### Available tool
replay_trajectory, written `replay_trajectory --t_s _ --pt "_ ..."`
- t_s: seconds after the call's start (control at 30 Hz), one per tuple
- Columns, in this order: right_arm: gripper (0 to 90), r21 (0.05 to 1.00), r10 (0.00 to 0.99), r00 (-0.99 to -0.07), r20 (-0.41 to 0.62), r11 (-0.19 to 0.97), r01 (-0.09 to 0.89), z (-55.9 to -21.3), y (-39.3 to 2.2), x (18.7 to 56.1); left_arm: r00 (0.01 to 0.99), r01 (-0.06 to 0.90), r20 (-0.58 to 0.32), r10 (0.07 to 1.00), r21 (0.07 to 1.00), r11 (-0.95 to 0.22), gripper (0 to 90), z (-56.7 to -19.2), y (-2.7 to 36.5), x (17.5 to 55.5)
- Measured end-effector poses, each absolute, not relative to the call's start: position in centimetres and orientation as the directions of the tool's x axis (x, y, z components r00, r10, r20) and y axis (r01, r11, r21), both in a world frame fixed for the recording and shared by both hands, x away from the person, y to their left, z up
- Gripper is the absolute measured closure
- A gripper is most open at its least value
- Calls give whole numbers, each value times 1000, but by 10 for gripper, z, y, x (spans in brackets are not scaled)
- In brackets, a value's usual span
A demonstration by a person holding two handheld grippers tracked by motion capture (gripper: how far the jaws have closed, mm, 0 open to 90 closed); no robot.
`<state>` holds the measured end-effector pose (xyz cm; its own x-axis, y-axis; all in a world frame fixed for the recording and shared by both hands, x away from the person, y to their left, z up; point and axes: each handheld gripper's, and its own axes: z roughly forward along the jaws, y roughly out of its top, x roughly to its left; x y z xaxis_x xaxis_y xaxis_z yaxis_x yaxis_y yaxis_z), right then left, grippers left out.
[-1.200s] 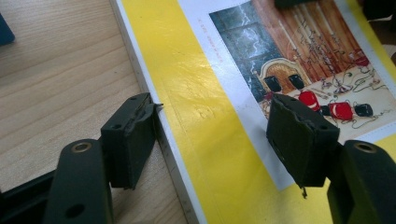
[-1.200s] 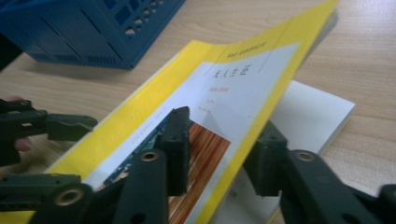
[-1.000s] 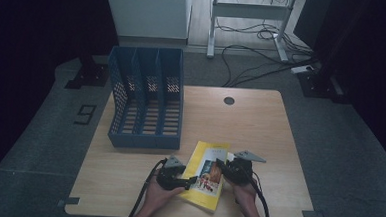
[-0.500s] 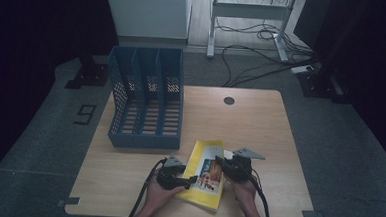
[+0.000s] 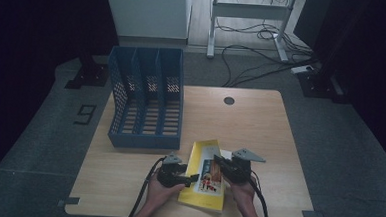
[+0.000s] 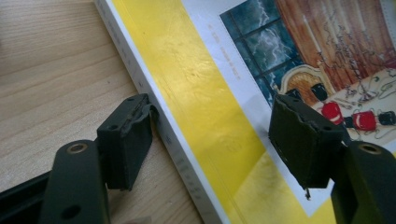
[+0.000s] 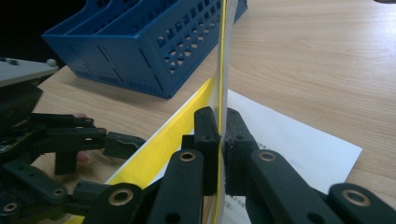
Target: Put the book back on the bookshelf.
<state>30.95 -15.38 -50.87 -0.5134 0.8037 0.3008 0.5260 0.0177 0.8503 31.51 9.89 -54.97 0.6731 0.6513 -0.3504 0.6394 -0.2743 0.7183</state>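
Table (image 5: 260, 117): file rack (image 5: 146, 98) sits on its far left part, three compartments side by side, open tops. Book (image 5: 205, 176) lies on the near middle, just in front of the rack's right corner, apart from it. A loose sheet (image 7: 299, 140) lies on the table under the book's right side. My left gripper (image 5: 193, 177) is at the book's left edge, one jaw on the table beside the spine, one over the cover. My right gripper (image 5: 217, 161) is at the book's right, jaws on either side of the raised cover.

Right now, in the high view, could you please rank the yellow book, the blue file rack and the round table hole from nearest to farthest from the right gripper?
1. Yellow book: its cover is clamped in the right gripper.
2. Round table hole: straight beyond, far edge.
3. Blue file rack: far left, only slightly farther.
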Motion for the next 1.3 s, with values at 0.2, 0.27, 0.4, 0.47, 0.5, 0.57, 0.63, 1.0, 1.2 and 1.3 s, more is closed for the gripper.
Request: replay_trajectory --t_s 0.2,0.27,0.4,0.47,0.5,0.57,0.63,1.0,1.2,1.3 --pt "854 864 792 -535 294 18 503 -501 -152 303 682 634 -362 636 726 -267 298 -548 100 316" --pt "854 869 789 -541 291 18 494 -499 -152 302 683 635 -366 632 726 -265 298 -548 100 316" --pt "854 873 780 -553 293 17 487 -496 -151 300 684 635 -371 628 727 -261 294 -547 99 316" --pt "855 878 774 -564 289 20 478 -491 -150 297 686 634 -376 623 729 -258 293 -547 100 316" --pt "855 878 774 -564 289 20 478 -491 -150 297 687 633 -377 621 731 -257 293 -546 100 316" --pt "855 885 771 -573 280 24 465 -487 -149 294 691 630 -384 613 735 -250 289 -546 100 316" --pt "855 887 767 -578 280 24 461 -484 -148 292 695 624 -384 608 742 -246 286 -545 100 315" --pt "854 906 751 -609 254 35 422 -470 -145 280 704 624 -416 576 749 -221 249 -544 101 316" --pt "855 912 745 -618 250 33 409 -467 -146 278 701 630 -435 566 748 -206 248 -544 101 317" --pt "855 912 737 -625 258 27 409 -466 -147 277 700 637 -448 556 745 -201 243 -545 101 318"
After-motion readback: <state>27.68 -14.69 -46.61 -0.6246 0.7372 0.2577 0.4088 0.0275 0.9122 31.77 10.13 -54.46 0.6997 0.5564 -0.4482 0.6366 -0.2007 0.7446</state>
